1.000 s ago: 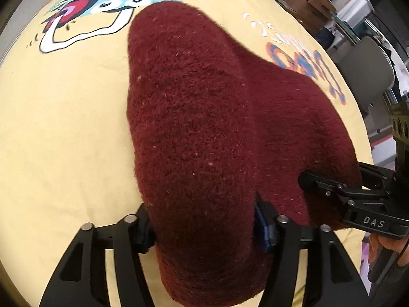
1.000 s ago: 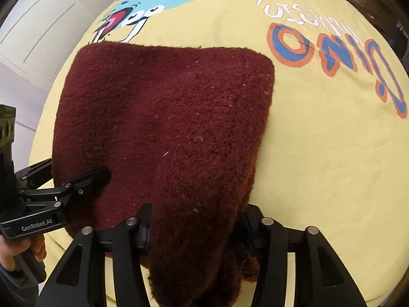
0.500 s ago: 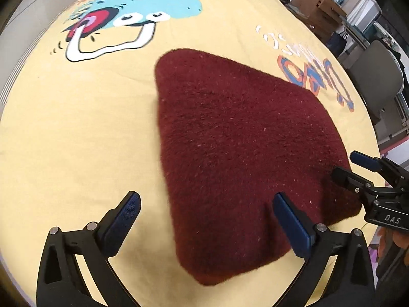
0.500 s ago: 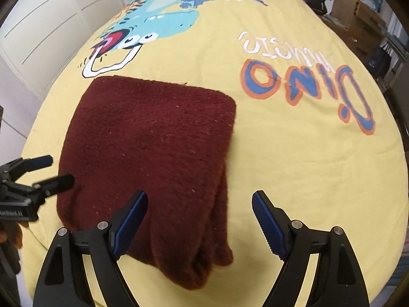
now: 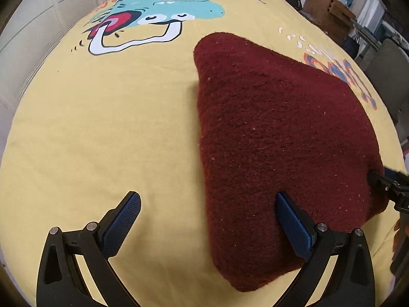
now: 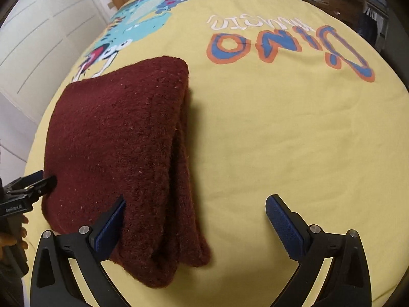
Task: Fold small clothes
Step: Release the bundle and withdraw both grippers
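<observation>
While folded maroon garment lies on yellow bedspread, left gripper fingers spread wide, right gripper fingers opening.

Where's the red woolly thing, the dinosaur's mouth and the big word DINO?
Woolly thing [image 5: 276, 140], left wrist view: middle of its top layer.
Dinosaur's mouth [image 5: 115, 24], left wrist view: the red inside.
DINO [image 6: 231, 47], right wrist view: the O.

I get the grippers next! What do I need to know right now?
Left gripper: open, holding nothing; one pad over the garment's near edge.
Right gripper: jaws opening, nothing pinched; the garment's near corner lies between them.
Dark red fuzzy garment: folded in layers, lying loose on the yellow dinosaur bedspread.
Done: this fold looks finished.
Left: maybe tidy the edges. No other clothes in view.
</observation>
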